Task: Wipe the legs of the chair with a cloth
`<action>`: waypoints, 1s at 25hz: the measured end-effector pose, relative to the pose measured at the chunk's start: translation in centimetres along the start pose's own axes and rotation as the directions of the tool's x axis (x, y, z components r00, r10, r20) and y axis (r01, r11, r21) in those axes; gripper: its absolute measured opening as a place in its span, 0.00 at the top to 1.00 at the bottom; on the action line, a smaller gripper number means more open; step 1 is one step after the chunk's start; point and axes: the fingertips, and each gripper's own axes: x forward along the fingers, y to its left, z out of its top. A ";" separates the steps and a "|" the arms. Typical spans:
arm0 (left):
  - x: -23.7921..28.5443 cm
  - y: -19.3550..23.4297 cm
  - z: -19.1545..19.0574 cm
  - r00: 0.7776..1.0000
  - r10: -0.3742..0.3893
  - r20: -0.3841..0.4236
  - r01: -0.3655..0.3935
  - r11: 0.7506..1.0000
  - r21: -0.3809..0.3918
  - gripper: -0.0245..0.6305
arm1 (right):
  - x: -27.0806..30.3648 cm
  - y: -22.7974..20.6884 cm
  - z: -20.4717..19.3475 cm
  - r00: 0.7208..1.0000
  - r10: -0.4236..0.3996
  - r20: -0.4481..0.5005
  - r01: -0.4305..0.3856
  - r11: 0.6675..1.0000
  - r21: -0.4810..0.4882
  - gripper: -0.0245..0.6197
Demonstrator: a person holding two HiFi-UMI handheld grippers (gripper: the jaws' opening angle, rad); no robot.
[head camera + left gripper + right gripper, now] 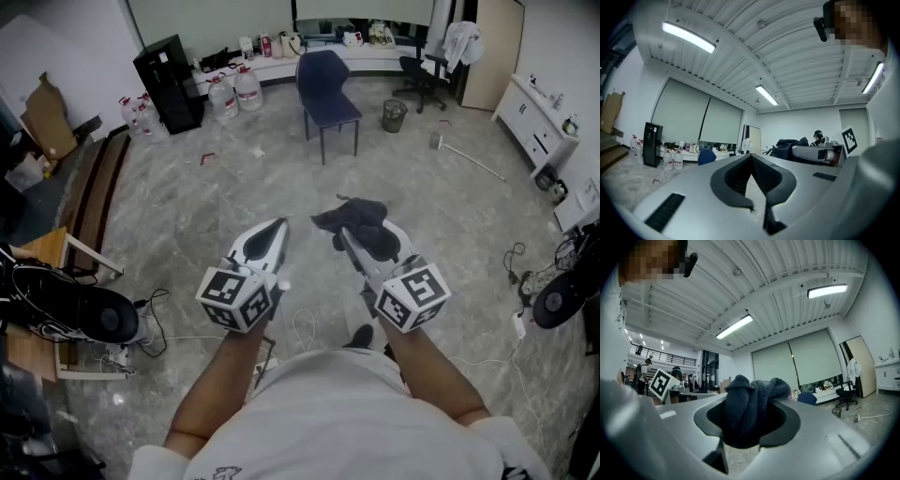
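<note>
My right gripper (pixel 349 236) clamps the bunched dark cloth (pixel 751 401), my left gripper (pixel 279 227) is closed, empty; the blue chair (pixel 326 86) stands well ahead (thin legs (pixel 322 148)), so I'd approach, crouch, wipe each leg downward.

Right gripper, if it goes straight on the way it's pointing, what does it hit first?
Nothing close. The right gripper, shut on the dark cloth, points across open floor. The blue chair stands slightly right of that line, so it would likely miss it and reach the far counter; depth is unclear.
</note>
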 end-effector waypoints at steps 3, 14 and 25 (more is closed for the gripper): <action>0.0 -0.2 0.2 1.000 -0.001 0.002 0.001 1.000 -0.002 0.96 | -0.1 0.0 0.1 1.000 0.000 -0.004 0.000 1.000 -0.002 0.73; -0.3 0.4 -0.8 1.000 0.002 -0.003 -0.002 1.000 -0.017 0.96 | 0.3 0.0 -0.8 1.000 -0.002 -0.014 0.002 1.000 -0.011 0.73; 3.1 5.9 -2.8 0.999 0.020 -0.044 -0.022 0.998 -0.051 0.96 | 5.9 -3.9 -2.9 0.999 -0.004 -0.045 0.005 0.999 0.032 0.73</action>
